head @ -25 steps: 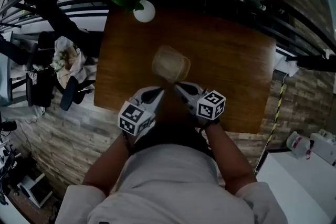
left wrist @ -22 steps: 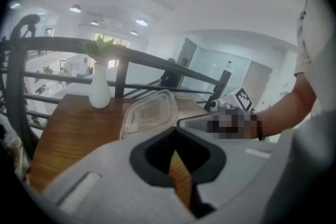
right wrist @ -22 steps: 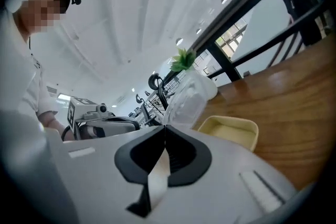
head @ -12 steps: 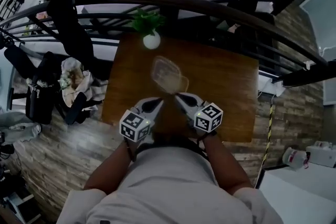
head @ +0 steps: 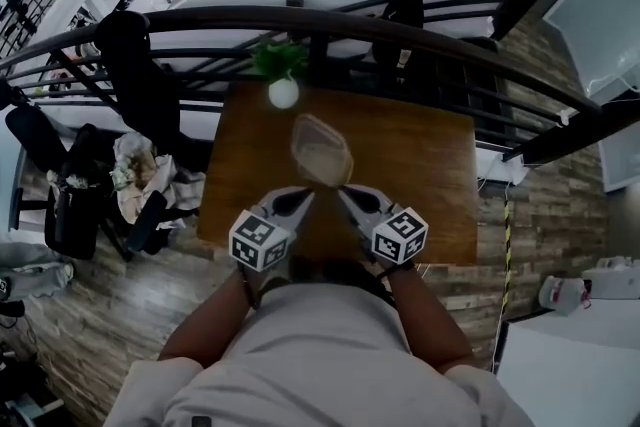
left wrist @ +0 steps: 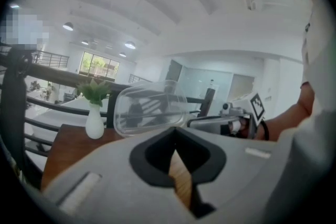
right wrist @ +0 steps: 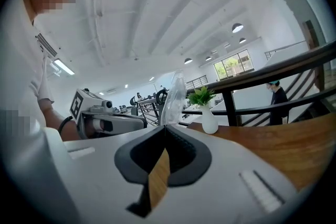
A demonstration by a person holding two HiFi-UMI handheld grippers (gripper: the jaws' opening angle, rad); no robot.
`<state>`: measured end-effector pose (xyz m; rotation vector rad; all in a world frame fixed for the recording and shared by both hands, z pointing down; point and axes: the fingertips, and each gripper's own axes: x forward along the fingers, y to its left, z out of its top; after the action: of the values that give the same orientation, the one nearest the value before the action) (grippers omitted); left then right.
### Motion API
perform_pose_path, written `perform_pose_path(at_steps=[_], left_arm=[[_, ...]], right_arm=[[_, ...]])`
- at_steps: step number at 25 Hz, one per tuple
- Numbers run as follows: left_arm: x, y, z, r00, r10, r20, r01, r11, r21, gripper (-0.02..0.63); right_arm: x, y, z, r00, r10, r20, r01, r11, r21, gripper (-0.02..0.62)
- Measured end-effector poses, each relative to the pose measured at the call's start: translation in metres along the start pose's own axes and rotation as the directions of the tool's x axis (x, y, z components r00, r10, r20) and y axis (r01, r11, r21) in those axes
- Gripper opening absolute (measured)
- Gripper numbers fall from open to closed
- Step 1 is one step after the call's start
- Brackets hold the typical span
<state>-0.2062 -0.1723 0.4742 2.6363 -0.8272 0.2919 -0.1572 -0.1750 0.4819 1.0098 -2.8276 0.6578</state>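
A clear plastic box (head: 321,149) hangs tilted above the wooden table (head: 425,170), between both grippers' tips. My right gripper (head: 343,192) is shut on the box's near rim; in the right gripper view the box (right wrist: 174,96) rises edge-on straight out of the shut jaws (right wrist: 165,128). My left gripper (head: 305,195) is shut too, its tips (left wrist: 176,131) right at the lower edge of the box (left wrist: 149,108), which faces it broadside. Whether the left one pinches the box is hidden.
A white vase with a green plant (head: 283,91) stands at the table's far edge. A dark curved railing (head: 200,20) runs behind the table, with a person in a teal cap (head: 405,0) beyond. Chairs with bags and clothes (head: 135,175) stand left of the table.
The clear box has come up off the table and now stands higher before both grippers. The yellowish tray seen below it in the right gripper view is out of sight. The head camera has risen.
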Motion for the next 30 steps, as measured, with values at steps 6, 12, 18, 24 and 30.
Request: perform_pose_path(at_steps=[6, 12, 18, 24, 30], left_arm=[[-0.01, -0.028, 0.009, 0.999, -0.014, 0.029, 0.013, 1.0, 0.028, 0.003], [-0.01, -0.064, 0.017, 0.999, 0.01, 0.048, -0.013, 0.999, 0.051, 0.003], [-0.004, -0.121, 0.014, 0.998, 0.041, 0.048, -0.043, 0.998, 0.049, 0.003], [-0.002, -0.19, -0.001, 0.996, 0.07, 0.058, -0.074, 0.995, 0.061, 0.003], [-0.016, -0.251, -0.021, 0.991, 0.109, 0.075, -0.115, 0.99, 0.08, 0.003]], right_arm=[[-0.027, 0.021, 0.007, 1.0, -0.008, 0.019, 0.009, 0.999, -0.046, 0.006], [-0.066, 0.033, 0.017, 0.999, 0.015, 0.033, -0.012, 0.996, -0.09, 0.006], [-0.121, 0.046, 0.021, 0.998, 0.045, 0.044, -0.04, 0.993, -0.109, 0.006], [-0.187, 0.063, 0.007, 0.996, 0.071, 0.045, -0.065, 0.99, -0.129, 0.006], [-0.245, 0.086, -0.018, 0.994, 0.098, 0.046, -0.091, 0.986, -0.138, 0.006]])
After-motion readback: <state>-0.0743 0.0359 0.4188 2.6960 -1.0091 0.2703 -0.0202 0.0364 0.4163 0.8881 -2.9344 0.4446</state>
